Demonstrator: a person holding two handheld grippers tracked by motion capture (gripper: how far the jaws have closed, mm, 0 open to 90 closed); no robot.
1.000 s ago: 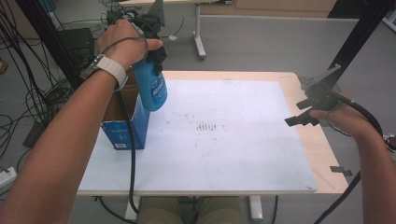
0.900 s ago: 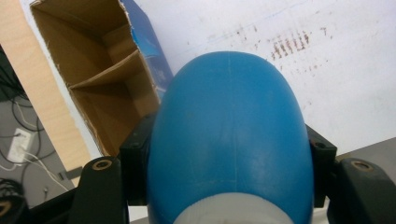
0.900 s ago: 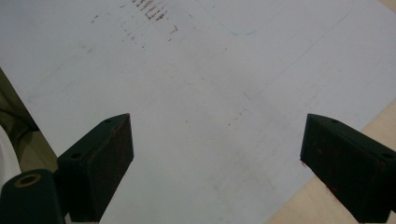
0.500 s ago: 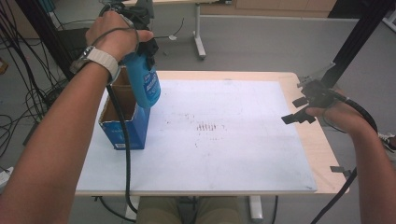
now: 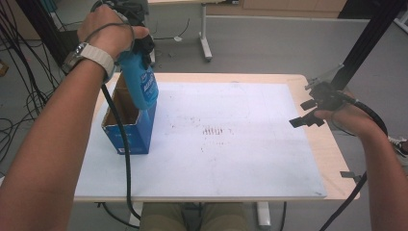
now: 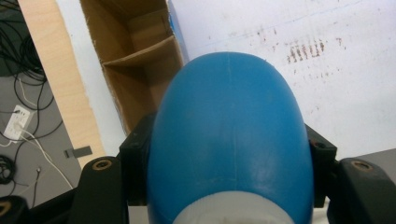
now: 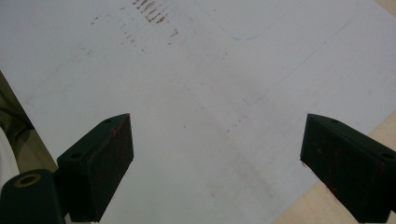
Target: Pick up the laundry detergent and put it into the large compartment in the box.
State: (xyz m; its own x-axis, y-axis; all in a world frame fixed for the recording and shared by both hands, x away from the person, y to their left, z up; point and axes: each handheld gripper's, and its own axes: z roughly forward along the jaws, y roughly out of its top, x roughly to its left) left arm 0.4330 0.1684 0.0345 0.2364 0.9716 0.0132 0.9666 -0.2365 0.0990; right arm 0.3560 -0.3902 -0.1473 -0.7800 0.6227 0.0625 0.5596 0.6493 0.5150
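Observation:
A blue plastic bottle (image 5: 142,87) hangs nearly upright over the right rim of an open blue cardboard box (image 5: 131,134), with its base above the opening. My left gripper (image 5: 138,49) is shut on the bottle's upper part, under the person's hand. In the left gripper view the bottle (image 6: 231,135) bulges between the two black jaws of the left gripper (image 6: 231,161), and the box's brown inside (image 6: 135,60) with a divider lies below. My right gripper (image 5: 308,113) hovers open over the table's right edge; the right gripper (image 7: 215,163) has nothing between its jaws.
A white mat (image 5: 240,154) with faint brown smudges (image 5: 214,131) covers most of the wooden table (image 5: 332,149). The box stands at the mat's left side. Cables and a table leg lie on the floor beyond.
My left hand has carried the bottle left and a little up, from beside the box to over its right rim. The right gripper has stayed put.

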